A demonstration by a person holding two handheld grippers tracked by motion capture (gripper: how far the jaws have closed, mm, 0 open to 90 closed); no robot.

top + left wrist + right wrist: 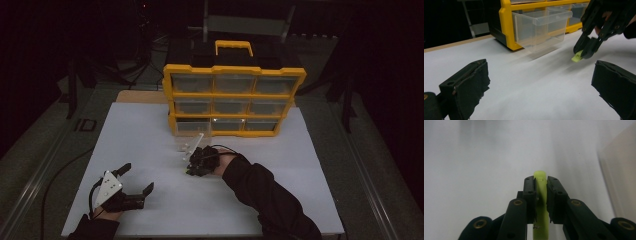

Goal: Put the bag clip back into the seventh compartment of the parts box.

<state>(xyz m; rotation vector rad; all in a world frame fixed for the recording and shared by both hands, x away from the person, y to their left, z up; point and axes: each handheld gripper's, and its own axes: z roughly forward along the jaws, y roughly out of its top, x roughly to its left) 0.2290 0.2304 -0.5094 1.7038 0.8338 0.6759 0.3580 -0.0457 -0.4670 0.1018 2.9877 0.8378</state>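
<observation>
My right gripper is shut on a small yellow-green piece that sticks out past the fingertips. In the high view this gripper hangs just above the white board, in front of a clear plastic drawer that stands out on the board. The left gripper view has the drawer before the yellow organizer, with the right gripper pinching the yellow-green piece to its right. My left gripper rests open near the board's front left, its black pads wide apart with nothing between them.
A yellow drawer organizer with clear drawers and a carry handle stands upright at the back of the white board. One bottom slot holds no drawer. Dark floor and stands surround the table.
</observation>
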